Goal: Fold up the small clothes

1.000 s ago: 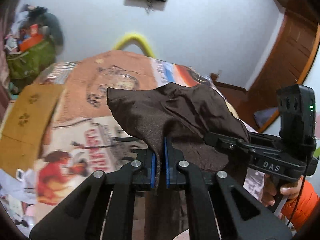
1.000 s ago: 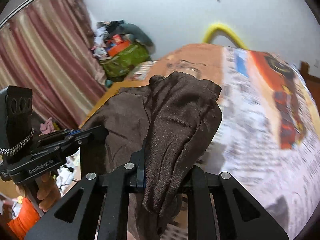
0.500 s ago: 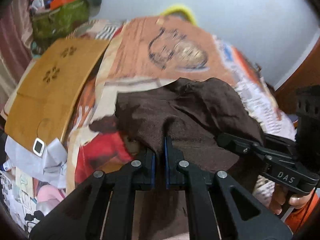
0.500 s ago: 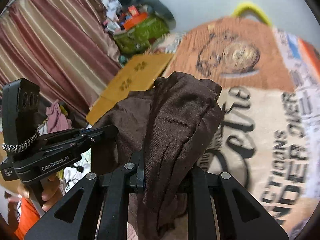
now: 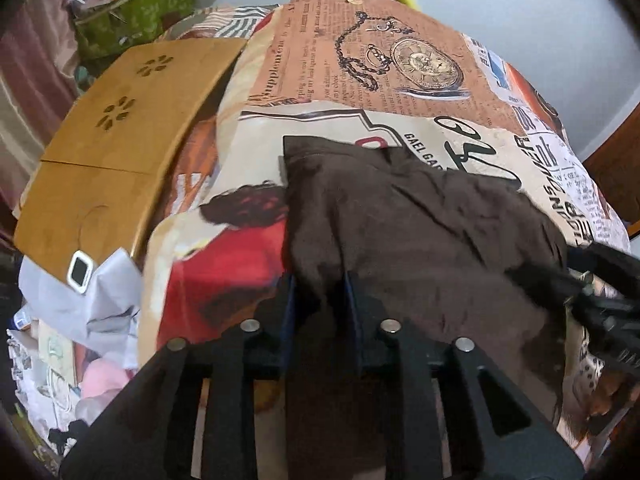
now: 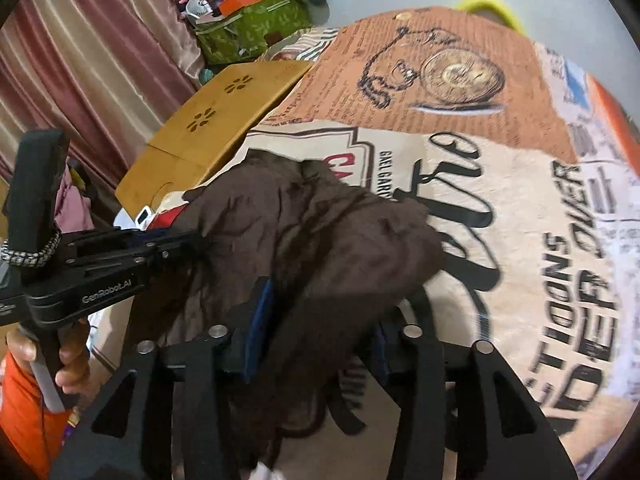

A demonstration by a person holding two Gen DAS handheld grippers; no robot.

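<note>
We note the left gripper [image 5: 320,296] and right gripper [image 6: 320,320], jaws parted, just opening, with folds of the brown garment [image 5: 400,220] loose between them. Garment: dark brown, wrinkled, bunched, lying on the printed bedspread [image 5: 400,64]. Far left: wooden board [image 5: 120,140].

Garment: we see the garment [image 5: 408,232] lying on the printed bedspread [image 5: 400,76], its near edge between our left gripper [image 5: 320,292] fingers.
Right gripper [image 6: 316,312]: at the garment's right near edge.
Wooden board [image 5: 120,140]: left of the garment, at the bed's edge.
Bag [image 6: 256,24]: behind the board, by the curtain [image 6: 80,60].
</note>
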